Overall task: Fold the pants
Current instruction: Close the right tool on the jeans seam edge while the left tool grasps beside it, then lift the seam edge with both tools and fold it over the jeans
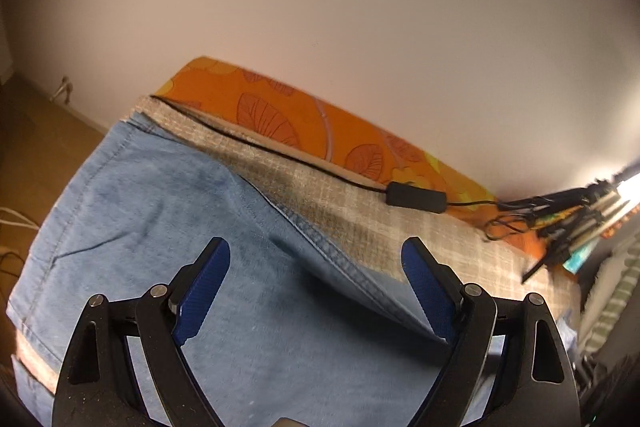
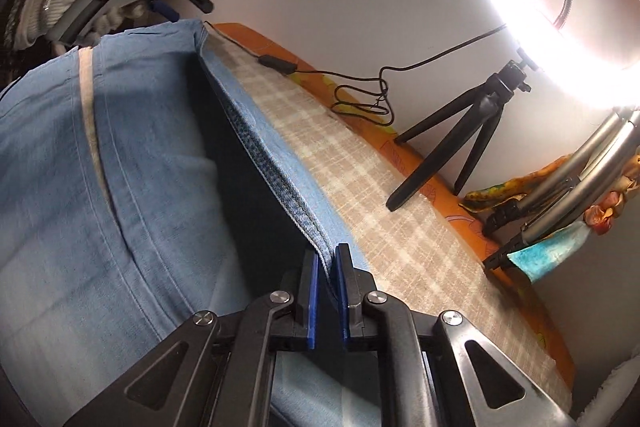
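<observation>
Light blue denim pants (image 1: 160,211) lie spread over a beige plaid tabletop (image 1: 360,219). My left gripper (image 1: 316,247) hovers open just above them. A stitched seam edge (image 1: 340,259) runs between its blue pads without touching either one. In the right wrist view my right gripper (image 2: 328,259) is shut on that stitched edge of the pants (image 2: 276,163), lifting it so the fabric (image 2: 80,167) folds up in a ridge. A white-gloved hand (image 2: 60,3) holds the left gripper (image 2: 182,7) at the pants' far end.
A black cable with an inline switch (image 1: 416,197) runs along the orange leaf-print cloth (image 1: 280,115) at the wall. A black tripod (image 2: 460,147), silver stand legs (image 2: 580,171) and a bright ring light (image 2: 560,7) stand at the table's right end.
</observation>
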Motion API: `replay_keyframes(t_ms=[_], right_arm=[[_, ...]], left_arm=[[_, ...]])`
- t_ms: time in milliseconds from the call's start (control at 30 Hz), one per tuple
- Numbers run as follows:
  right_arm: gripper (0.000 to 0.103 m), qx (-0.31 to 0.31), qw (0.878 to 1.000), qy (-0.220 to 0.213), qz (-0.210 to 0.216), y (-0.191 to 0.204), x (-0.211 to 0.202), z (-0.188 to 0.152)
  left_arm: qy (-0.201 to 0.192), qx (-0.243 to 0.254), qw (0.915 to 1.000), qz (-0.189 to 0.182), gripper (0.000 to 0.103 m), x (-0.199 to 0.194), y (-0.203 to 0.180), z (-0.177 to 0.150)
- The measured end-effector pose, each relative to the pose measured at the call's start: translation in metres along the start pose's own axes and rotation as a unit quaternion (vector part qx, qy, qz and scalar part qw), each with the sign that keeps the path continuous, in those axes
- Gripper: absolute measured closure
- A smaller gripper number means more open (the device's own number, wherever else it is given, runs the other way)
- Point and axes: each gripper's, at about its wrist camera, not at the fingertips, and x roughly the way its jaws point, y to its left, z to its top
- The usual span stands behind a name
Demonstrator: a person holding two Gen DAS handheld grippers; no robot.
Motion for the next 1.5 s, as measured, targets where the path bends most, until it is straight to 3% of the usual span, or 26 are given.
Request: replay_keyframes(t_ms=[100, 233, 367, 400, 467, 500, 633, 867, 1167, 1500], right_arm=[[0.097, -0.006, 1.0, -0.003, 0.001, 0.003, -0.004, -0.001], [0.097, -0.024, 1.0, -0.005, 0.001, 0.012, -0.007, -0.004], [0.097, -0.027, 1.0, -0.007, 0.0, 0.015, -0.01, -0.006], [0.097, -0.026, 1.0, -0.008, -0.002, 0.015, -0.011, -0.006], [0.097, -0.02, 1.0, -0.01, -0.005, 0.014, -0.012, -0.005], [0.097, -0.018, 1.0, -0.011, -0.006, 0.014, -0.013, -0.005], [0.098, -0.021, 1.0, -0.01, -0.015, 0.016, -0.014, -0.002], [0.099, -0.027, 0.999, -0.016, -0.029, 0.015, -0.032, 0.005], [0.1, -0.034, 0.999, -0.016, -0.029, 0.024, -0.078, 0.011], [0.1, -0.055, 0.998, -0.007, -0.018, 0.071, -0.145, -0.01]], left_arm=[[0.026, -0.001, 0.9994, 0.022, 0.015, 0.02, -0.006, 0.001], [0.057, -0.007, 0.9952, 0.08, 0.015, 0.048, -0.004, -0.001], [0.024, -0.025, 0.9956, 0.087, 0.019, 0.048, 0.005, -0.005], [0.009, -0.031, 0.996, 0.083, 0.024, 0.046, 0.008, -0.007], [-0.015, -0.033, 0.9973, 0.064, 0.056, 0.04, 0.014, -0.011], [-0.024, -0.036, 0.9986, 0.03, 0.084, 0.039, 0.02, -0.014], [-0.048, -0.072, 0.996, -0.024, 0.094, 0.035, 0.045, -0.027], [-0.088, -0.063, 0.9924, -0.058, 0.099, 0.002, 0.056, -0.045], [-0.115, -0.037, 0.9893, -0.083, 0.099, -0.069, 0.057, -0.05], [-0.142, -0.052, 0.9819, -0.114, 0.099, -0.153, 0.087, -0.122]])
